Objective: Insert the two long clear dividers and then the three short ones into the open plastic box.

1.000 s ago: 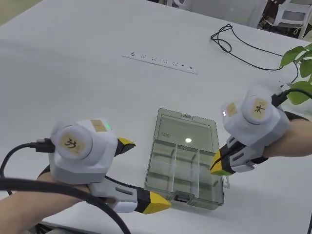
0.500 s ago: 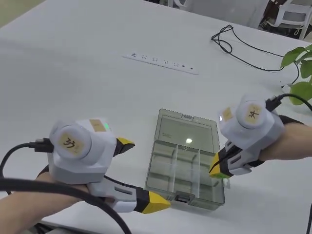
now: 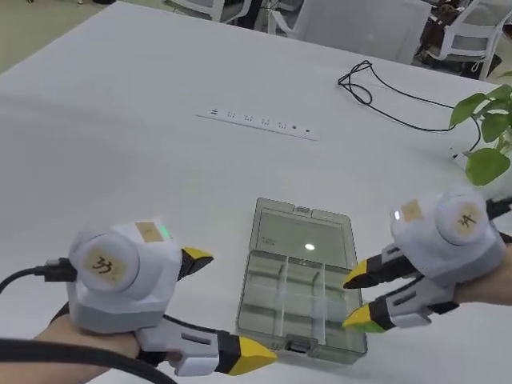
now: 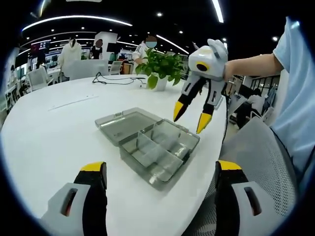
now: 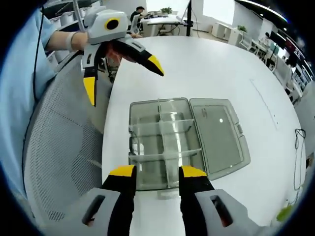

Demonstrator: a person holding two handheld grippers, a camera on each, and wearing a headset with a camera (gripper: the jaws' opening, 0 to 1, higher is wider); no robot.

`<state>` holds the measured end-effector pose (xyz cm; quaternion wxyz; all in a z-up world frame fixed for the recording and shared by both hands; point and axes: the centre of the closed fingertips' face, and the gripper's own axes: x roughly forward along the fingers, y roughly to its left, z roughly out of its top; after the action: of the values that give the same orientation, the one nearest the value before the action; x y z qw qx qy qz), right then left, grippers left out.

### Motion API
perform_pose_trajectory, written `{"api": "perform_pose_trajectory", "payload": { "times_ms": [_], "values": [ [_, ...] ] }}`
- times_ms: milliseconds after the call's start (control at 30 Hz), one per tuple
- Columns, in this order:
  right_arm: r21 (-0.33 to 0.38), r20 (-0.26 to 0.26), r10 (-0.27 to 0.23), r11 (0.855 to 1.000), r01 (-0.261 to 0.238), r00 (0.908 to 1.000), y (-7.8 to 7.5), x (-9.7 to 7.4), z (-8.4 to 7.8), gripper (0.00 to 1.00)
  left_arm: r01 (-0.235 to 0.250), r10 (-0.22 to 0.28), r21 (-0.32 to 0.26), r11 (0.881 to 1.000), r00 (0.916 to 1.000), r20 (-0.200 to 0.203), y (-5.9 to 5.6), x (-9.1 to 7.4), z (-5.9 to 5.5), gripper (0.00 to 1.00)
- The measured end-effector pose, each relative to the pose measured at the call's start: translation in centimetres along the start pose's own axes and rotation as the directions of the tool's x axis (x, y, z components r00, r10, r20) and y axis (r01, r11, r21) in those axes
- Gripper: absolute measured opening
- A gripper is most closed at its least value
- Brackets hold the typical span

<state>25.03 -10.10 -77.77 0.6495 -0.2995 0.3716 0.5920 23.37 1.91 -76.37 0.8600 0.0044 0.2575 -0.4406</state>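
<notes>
The right tool has backed off the glossy clear rectangular box, jaws parted, empty; left tool gapes wide, empty.

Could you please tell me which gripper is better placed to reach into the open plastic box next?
Right, probably. The right gripper hovers with open jaws at the right edge of the box, tips pointing toward the compartments. The left gripper sits farther off the box's near left corner, jaws spread wide.

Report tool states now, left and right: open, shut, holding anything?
Left tool: open, jaws wide apart, holding nothing.
Right tool: open, holding nothing.
</notes>
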Motion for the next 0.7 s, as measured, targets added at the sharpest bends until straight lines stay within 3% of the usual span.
{"api": "perform_pose_trajectory", "payload": {
  "times_ms": [100, 200, 267, 333, 367, 400, 433, 467, 500, 567, 600, 633, 667, 700],
  "values": [
    [0.043, 0.066, -0.046, 0.998, 0.043, 0.9968, 1.1, -0.6, -0.7, 0.52, -0.012, 0.012, -0.010, 1.000, 0.9999, 0.001, 0.0, -0.3, -0.3, 0.93],
    [0.102, 0.112, -0.112, 0.990, 0.101, 0.9874, 1.9, -1.3, -1.8, 0.64, -0.024, 0.024, -0.010, 1.000, 0.9997, -0.009, -0.1, -0.8, -0.8, 0.93],
    [0.180, 0.158, -0.199, 0.969, 0.170, 0.9672, 1.6, -2.0, -2.1, 0.76, -0.032, 0.031, -0.015, 0.999, 0.9995, -0.008, -0.1, -1.1, -0.8, 0.94],
    [0.268, 0.212, -0.290, 0.935, 0.230, 0.9333, 1.5, -2.8, -2.4, 0.89, -0.055, 0.055, -0.016, 0.998, 0.9985, 0.000, 0.0, -1.4, -0.6, 0.95],
    [0.317, 0.232, -0.342, 0.912, 0.262, 0.9105, 1.6, -3.2, -2.6, 0.99, -0.064, 0.064, -0.009, 0.998, 0.9979, 0.003, 0.0, -1.4, -0.6, 0.96],
    [0.335, 0.238, -0.345, 0.907, 0.257, 0.9078, 2.1, -3.3, -2.9, 0.98, -0.075, 0.075, -0.004, 0.997, 0.9972, 0.003, 0.1, -1.5, -0.5, 0.96],
    [0.374, 0.245, -0.404, 0.878, 0.298, 0.8816, 2.0, -3.7, -3.3, 1.00, -0.093, 0.093, -0.006, 0.996, 0.9956, 0.014, 0.2, -1.6, -0.3, 0.97],
    [0.378, 0.250, -0.425, 0.870, 0.316, 0.8698, 2.1, -3.9, -3.7, 1.00, -0.093, 0.093, -0.006, 0.996, 0.9955, 0.017, 0.1, -1.6, -0.3, 0.97],
    [0.421, 0.249, -0.491, 0.831, 0.363, 0.8348, 1.9, -4.5, -4.2, 1.00, -0.117, 0.117, 0.000, 0.993, 0.9928, 0.023, 0.4, -1.7, -0.3, 0.97],
    [0.479, 0.272, -0.555, 0.787, 0.389, 0.7863, 1.8, -5.1, -4.4, 1.00, -0.162, 0.161, 0.030, 0.986, 0.9865, 0.031, 0.8, -2.0, -0.2, 0.98],
    [0.533, 0.266, -0.616, 0.735, 0.420, 0.7409, 1.5, -5.5, -4.7, 1.00, -0.206, 0.205, 0.052, 0.977, 0.9784, 0.027, 1.4, -2.2, -0.5, 0.98],
    [0.550, 0.267, -0.644, 0.713, 0.435, 0.7171, 1.4, -5.7, -4.8, 1.00, -0.217, 0.216, 0.063, 0.974, 0.9762, 0.016, 1.5, -2.3, -0.7, 0.98],
    [0.571, 0.278, -0.671, 0.691, 0.443, 0.6873, 1.5, -5.7, -4.6, 1.00, -0.215, 0.218, 0.093, 0.972, 0.9755, -0.027, 1.5, -2.6, -1.3, 0.99],
    [0.539, 0.243, -0.680, 0.687, 0.487, 0.6912, 1.4, -5.7, -4.9, 1.00, -0.223, 0.227, 0.092, 0.971, 0.9733, -0.036, 1.6, -2.7, -1.4, 0.99]
  ]
}}
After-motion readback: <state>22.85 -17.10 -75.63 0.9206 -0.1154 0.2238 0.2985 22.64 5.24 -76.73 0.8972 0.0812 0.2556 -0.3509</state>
